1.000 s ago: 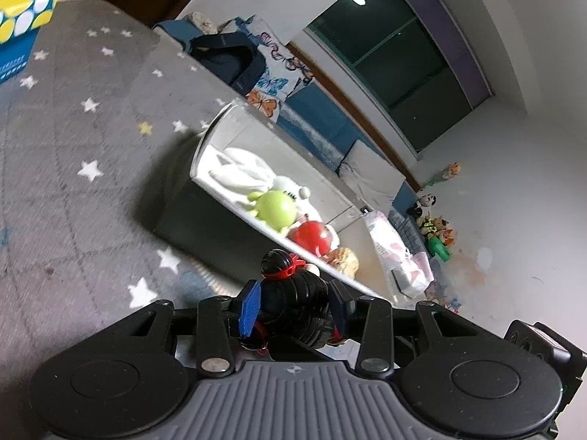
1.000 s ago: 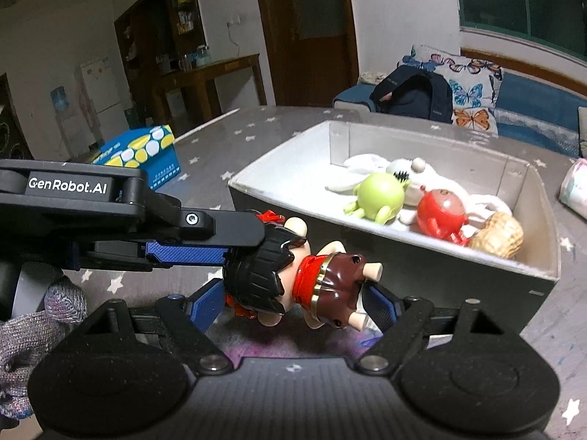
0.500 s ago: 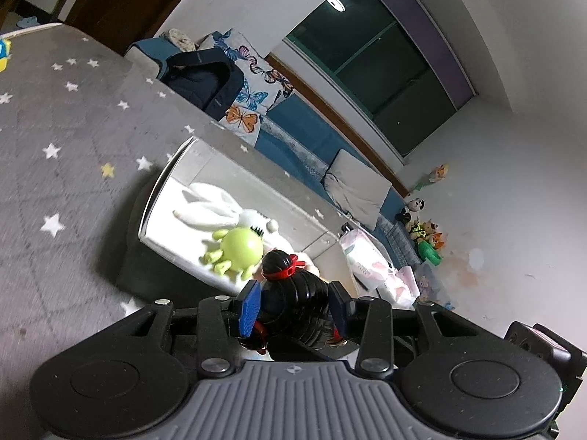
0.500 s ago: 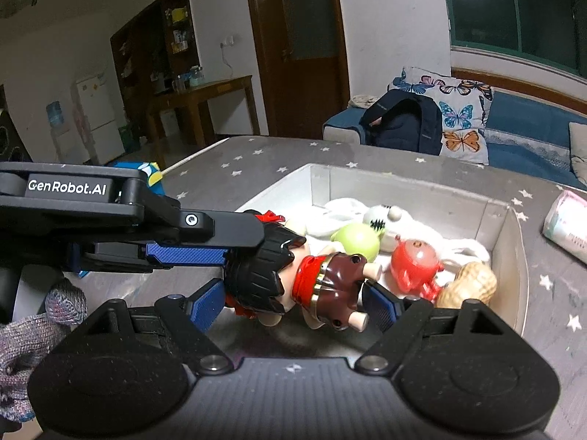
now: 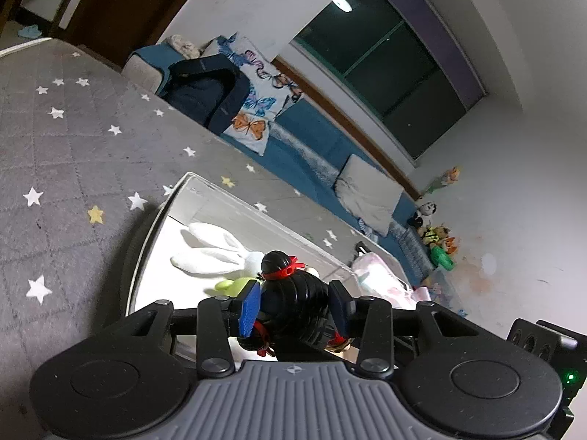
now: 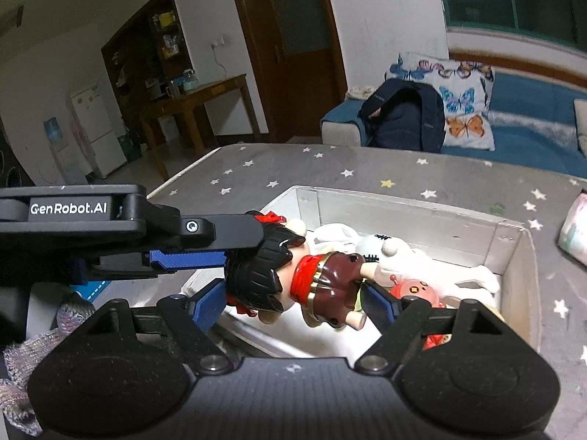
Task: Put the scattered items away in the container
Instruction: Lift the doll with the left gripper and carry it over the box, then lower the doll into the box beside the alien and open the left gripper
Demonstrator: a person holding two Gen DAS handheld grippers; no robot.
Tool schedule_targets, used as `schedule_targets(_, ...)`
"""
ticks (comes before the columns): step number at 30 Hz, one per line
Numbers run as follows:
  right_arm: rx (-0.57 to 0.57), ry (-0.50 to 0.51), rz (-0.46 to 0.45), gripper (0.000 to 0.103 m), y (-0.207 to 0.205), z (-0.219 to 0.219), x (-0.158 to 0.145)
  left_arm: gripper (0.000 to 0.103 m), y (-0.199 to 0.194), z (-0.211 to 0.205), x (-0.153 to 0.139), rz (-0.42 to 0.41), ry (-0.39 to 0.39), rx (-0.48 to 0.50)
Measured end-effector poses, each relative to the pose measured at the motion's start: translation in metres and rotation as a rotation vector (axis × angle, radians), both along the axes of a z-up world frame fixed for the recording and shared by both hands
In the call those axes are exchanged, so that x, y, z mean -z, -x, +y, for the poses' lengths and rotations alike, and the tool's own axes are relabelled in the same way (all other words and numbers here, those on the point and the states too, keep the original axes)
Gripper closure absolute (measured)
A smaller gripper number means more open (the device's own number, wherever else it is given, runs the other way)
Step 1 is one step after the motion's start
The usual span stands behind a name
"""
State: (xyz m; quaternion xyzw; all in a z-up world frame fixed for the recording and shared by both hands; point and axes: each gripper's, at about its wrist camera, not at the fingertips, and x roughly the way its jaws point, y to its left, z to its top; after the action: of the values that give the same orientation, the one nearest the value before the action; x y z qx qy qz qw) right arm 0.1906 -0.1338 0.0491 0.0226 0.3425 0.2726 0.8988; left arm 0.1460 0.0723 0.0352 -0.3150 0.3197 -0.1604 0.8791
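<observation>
Both grippers have been carrying the glossy hard-plastic doll figure with ribbed black hair and a maroon dress (image 6: 293, 278) forward until it is now hanging over the open white rectangular box (image 6: 513, 256). The left gripper (image 5: 293, 308) is clamping the hair. The right gripper (image 6: 293, 300) has just been closing slightly, bracketing head and feet. Rigid, light and slick, the figure is handling best gripped across the ribbed hair.
</observation>
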Motion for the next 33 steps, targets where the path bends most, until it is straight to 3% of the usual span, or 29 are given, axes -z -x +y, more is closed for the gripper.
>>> schedule_targets(12, 0.003, -0.030, 0.118, 0.023, -0.037, 0.003, 0.027, 0.059, -0.025, 0.000, 0.019, 0.068, -0.047, -0.008)
schedule_targets(33, 0.056, -0.053, 0.248, 0.023, -0.051, -0.002, 0.051, 0.059, -0.041, -0.016, 0.032, 0.124, -0.157, 0.047)
